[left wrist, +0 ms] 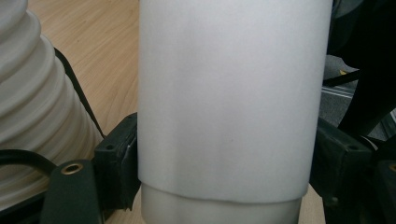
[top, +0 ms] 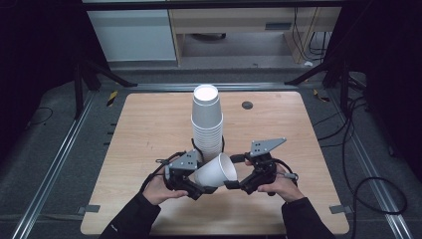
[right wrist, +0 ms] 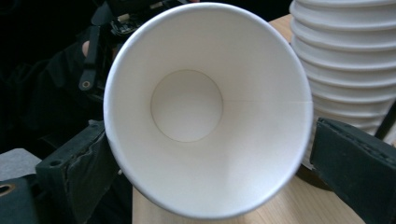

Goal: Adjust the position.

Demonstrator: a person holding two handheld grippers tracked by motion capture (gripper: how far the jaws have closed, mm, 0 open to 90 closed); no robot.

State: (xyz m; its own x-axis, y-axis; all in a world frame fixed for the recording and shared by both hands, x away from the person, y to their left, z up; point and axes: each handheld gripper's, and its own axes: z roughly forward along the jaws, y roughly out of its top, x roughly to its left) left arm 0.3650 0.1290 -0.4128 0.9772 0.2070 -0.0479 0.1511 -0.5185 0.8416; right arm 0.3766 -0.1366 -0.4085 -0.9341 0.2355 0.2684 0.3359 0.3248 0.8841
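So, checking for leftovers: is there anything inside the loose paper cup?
No, the right gripper view looks straight into the loose paper cup and shows a bare white bottom.

Black long sleeves (top: pixel 130 219); black grippers, each topped by a grey three-cornered plate (top: pixel 265 146) with small screws, trailing black cables.

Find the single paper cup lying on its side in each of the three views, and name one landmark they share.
High view: single cup, lower centre, between both claws.
Left gripper view: its side wall, centre.
Right gripper view: its open mouth, centre.
Shared landmark: stack of cups.
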